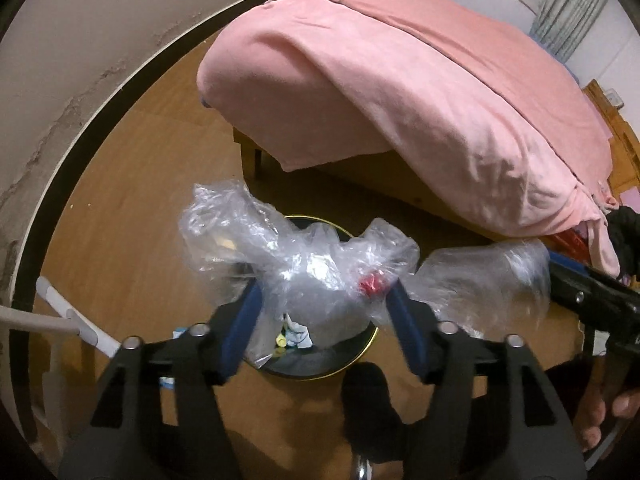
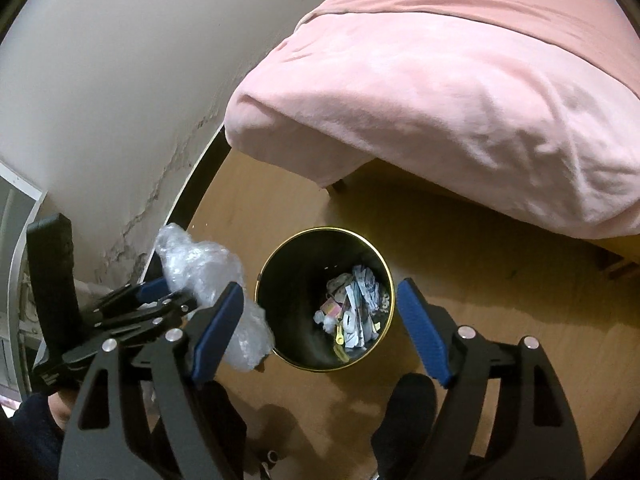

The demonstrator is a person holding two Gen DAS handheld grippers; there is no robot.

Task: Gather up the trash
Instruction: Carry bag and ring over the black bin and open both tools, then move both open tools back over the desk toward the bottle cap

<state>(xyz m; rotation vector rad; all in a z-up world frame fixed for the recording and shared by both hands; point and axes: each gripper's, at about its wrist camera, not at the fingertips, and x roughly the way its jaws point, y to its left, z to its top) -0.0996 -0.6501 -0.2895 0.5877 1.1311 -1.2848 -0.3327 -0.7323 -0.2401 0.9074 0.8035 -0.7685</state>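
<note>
1. Hanging between the left gripper's (image 1: 324, 312) wide jaws, a crumpled clear plastic bag (image 1: 304, 264) shows something red inside, no words readable.
2. The black bin (image 2: 325, 300) sits at 12 o'clock of the right gripper (image 2: 320, 320), whose jaws are open and empty.

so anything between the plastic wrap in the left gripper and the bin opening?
Nothing visible. The crumpled plastic wrap sits between the left gripper's fingers, directly above the open bin, which has no lid and only loose trash at the bottom. The right gripper is empty.
</note>
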